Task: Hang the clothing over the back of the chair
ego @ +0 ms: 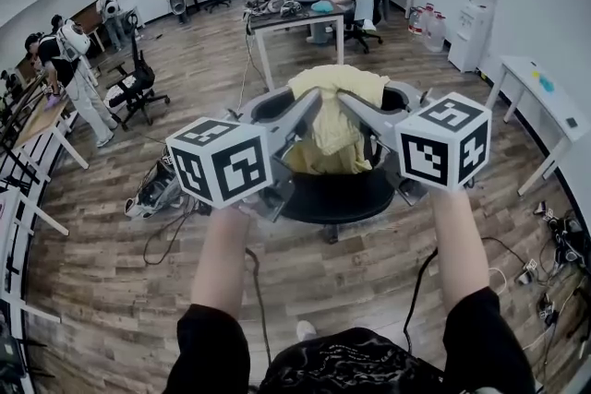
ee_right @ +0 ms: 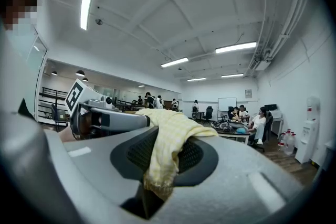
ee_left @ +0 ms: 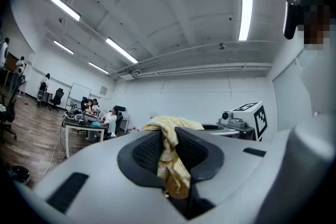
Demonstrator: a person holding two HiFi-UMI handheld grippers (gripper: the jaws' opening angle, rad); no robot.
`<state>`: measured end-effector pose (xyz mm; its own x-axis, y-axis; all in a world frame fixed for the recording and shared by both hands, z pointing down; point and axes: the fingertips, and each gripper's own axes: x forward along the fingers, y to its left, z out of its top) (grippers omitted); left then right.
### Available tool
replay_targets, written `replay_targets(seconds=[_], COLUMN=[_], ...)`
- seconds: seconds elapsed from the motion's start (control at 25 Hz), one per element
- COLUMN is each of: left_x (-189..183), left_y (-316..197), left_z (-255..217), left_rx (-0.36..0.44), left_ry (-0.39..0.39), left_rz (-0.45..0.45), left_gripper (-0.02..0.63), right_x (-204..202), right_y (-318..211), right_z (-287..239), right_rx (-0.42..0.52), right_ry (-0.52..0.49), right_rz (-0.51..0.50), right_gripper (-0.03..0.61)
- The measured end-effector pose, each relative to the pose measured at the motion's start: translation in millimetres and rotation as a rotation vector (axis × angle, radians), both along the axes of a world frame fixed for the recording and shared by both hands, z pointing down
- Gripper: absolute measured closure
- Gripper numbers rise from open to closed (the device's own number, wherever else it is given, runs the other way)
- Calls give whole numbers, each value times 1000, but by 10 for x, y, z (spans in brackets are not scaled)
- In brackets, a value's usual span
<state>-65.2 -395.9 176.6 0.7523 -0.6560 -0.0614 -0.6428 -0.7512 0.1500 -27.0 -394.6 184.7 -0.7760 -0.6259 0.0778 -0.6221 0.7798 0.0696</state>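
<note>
Gripping yellow garment (ego: pixel 334 120) w/ left gripper (ee_left: pixel 169 147) & right gripper (ee_right: pixel 167 152) both clenched on it, you centre it over chair (ego: pixel 342 197) back, lower evenly.

Ceiling light strips (ee_left: pixel 245 8) are glaring white high in both gripper views; fisheye distortion is bending edges, corners are showing dark, the left gripper (ee_left: pixel 169 139) is looking soft up close.
</note>
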Motion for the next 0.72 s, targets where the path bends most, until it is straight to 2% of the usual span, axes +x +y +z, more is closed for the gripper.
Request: replay_targets(seconds=[0.72], left_x=[23], left_y=[638], left_z=[178], left_rx=[-48], left_ry=[32], left_rz=[-50], left_gripper=[546], right_x=[28], right_y=[622], right_z=[173], right_rx=[-56], right_ry=[10], right_rz=[-98], right_gripper=[502])
